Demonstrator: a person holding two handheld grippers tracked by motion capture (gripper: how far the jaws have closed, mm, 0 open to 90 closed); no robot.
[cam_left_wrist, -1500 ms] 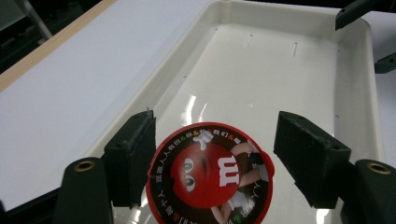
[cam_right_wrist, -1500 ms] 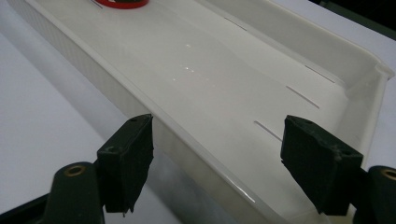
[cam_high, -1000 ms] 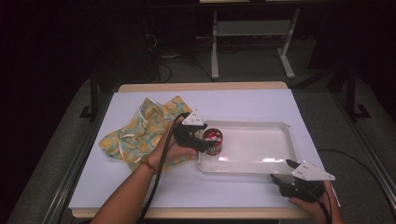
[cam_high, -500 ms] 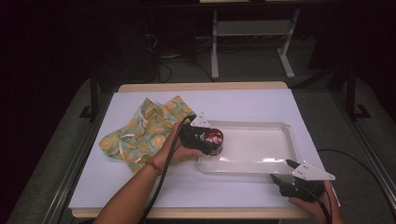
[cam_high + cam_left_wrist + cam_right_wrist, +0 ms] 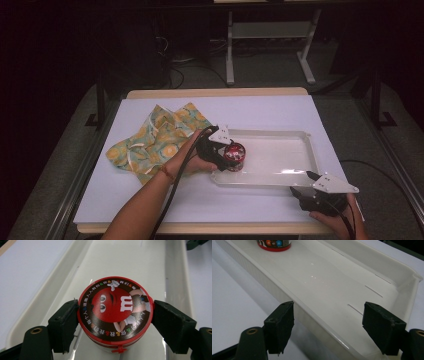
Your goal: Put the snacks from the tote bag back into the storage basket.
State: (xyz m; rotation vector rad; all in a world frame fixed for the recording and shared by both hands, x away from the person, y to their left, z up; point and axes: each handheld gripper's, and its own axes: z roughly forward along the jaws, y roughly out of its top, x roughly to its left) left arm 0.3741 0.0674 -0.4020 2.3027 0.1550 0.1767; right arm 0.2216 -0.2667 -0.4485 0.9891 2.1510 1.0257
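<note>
Left hand-held gripper [image 5: 113,315]: jaws pinch the red-lidded candy tub [image 5: 115,312] from both sides, pads touching its lid rim.
Candy tub: between those jaws, at the near-left end of the white tray [image 5: 280,157]; whether its base rests on the tray floor I cannot quite tell.
Room ahead of left gripper: bare tray floor runs on to the far end wall; the side walls stand well apart.
Right hand-held gripper [image 5: 328,325]: jaws spread wide, holding nothing, just off the tray's near long edge by its right corner.
Patterned cloth [image 5: 155,142]: behind the left gripper, on the counter [image 5: 260,107], apart from the tray.
</note>
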